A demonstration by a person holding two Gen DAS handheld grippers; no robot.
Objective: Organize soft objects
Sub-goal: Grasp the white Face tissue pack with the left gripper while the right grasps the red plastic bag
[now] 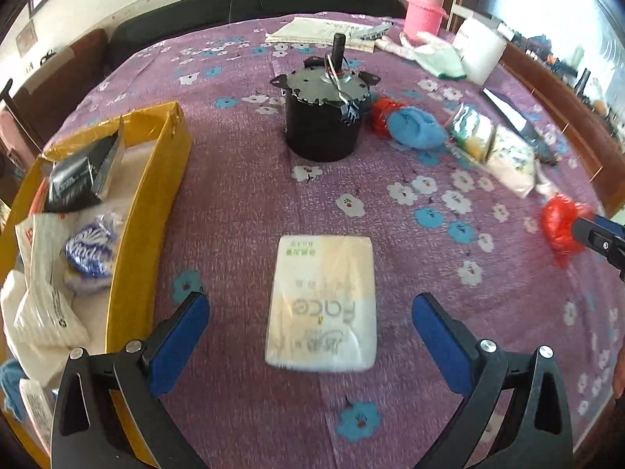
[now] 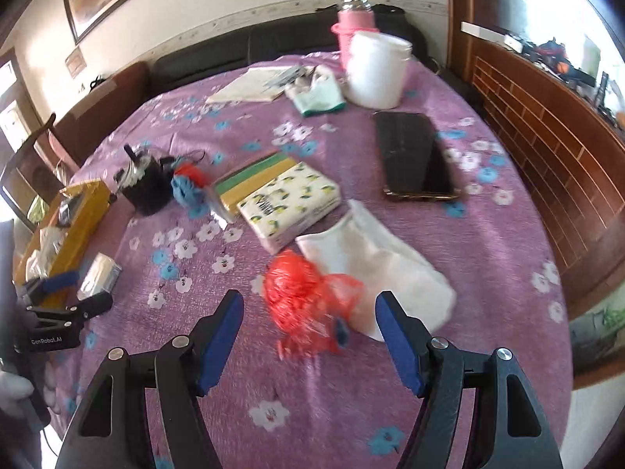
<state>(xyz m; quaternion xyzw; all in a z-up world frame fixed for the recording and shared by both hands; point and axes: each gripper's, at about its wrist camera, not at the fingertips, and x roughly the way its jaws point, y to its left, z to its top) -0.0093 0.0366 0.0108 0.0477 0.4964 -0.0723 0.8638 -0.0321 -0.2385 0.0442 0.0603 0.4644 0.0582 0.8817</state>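
A white and yellow tissue pack (image 1: pixel 322 305) lies flat on the purple flowered cloth, between the wide-spread fingers of my open left gripper (image 1: pixel 310 299), which hovers over it without touching. A crumpled red plastic bag (image 2: pixel 300 297) lies between the fingers of my open right gripper (image 2: pixel 308 297); the pads stand clear of it on both sides. A white cloth (image 2: pixel 390 265) lies under and behind the bag. The yellow box (image 1: pixel 156 195) at the left holds several bags and packets. A blue sock (image 1: pixel 414 129) rests beside a second red bag (image 1: pixel 381 115).
A black motor (image 1: pixel 324 117) stands mid-table. A lemon-print tissue pack (image 2: pixel 289 203), a green and yellow packet (image 2: pixel 254 178) and a black phone (image 2: pixel 414 156) lie behind the red bag. A white tub (image 2: pixel 377 70), a pink bottle (image 2: pixel 355 27), a glove (image 2: pixel 320 95) and papers (image 2: pixel 250 86) sit at the far edge.
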